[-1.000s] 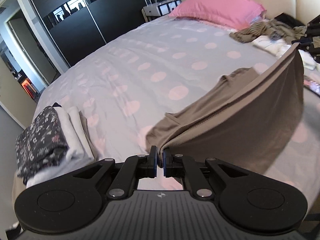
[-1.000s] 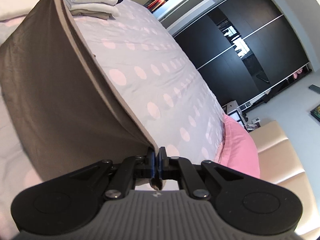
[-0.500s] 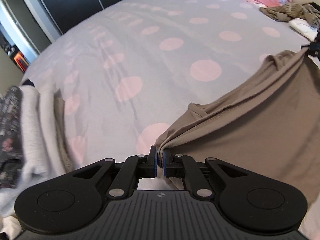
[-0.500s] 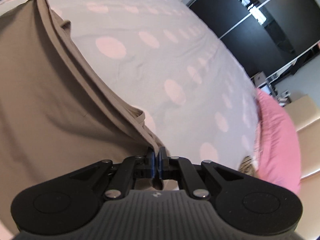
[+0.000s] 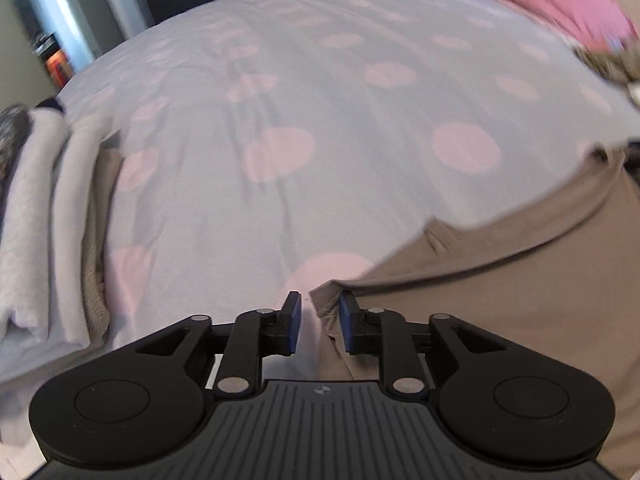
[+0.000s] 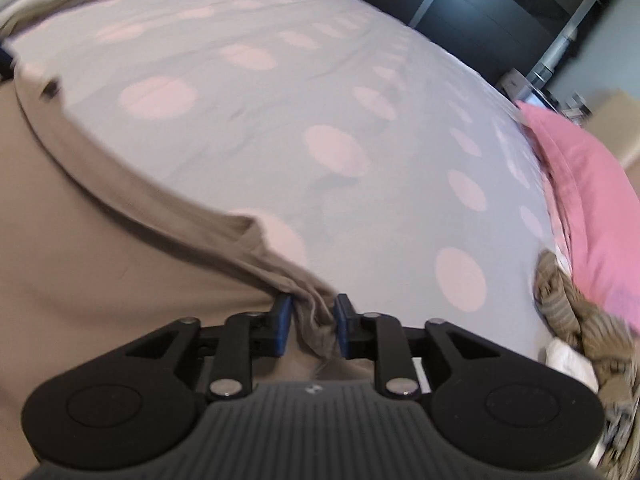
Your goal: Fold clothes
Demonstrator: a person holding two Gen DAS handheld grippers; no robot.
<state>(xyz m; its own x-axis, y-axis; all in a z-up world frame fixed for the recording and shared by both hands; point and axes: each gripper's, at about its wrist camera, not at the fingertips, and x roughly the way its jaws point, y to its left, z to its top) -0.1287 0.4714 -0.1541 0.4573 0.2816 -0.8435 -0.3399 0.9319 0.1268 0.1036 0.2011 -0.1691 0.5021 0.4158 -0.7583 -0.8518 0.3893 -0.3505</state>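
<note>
With both the left gripper and right gripper just parting, the soft taupe cotton garment may bunch crookedly on the pink-dotted grey bed if its corners snag.

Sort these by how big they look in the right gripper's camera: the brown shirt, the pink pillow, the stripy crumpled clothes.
1. Plain brown fabric shirt, though closest to the camera.
2. Soft pink pillow.
3. Crumpled brown striped clothes, partly cut off at the edge.

Taupe garment on a pale lilac bedspread with pink polka dots; pink pillow; white folded stack
</note>
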